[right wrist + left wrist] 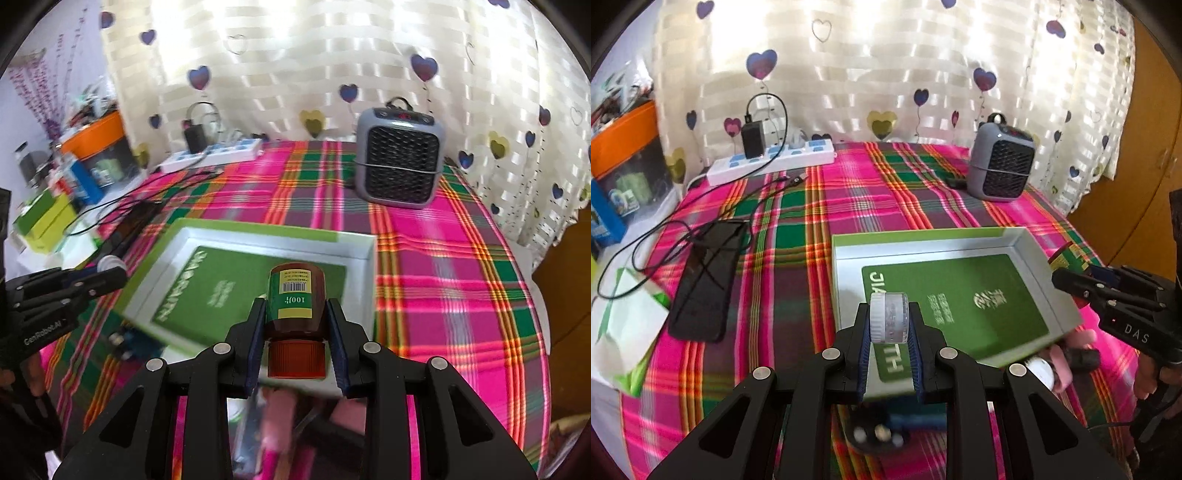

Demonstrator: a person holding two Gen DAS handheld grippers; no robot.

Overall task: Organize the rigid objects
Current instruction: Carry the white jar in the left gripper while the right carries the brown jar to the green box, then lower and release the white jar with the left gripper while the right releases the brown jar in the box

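Over the open box (1045, 258) on the plaid cloth, left gripper (889, 325) pinches a small clear jar (889, 319), prob light & slick. Right gripper (295, 328) clamps a brown pill bottle (296, 301) at its belly, cap toward the cam. Rigid plastic, label gives some grip imo.

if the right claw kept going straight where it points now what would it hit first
Probably the shallow green-rimmed box: the right claw, shut on a brown pill bottle, points over its green floor toward the far wall. Depth is unclear.
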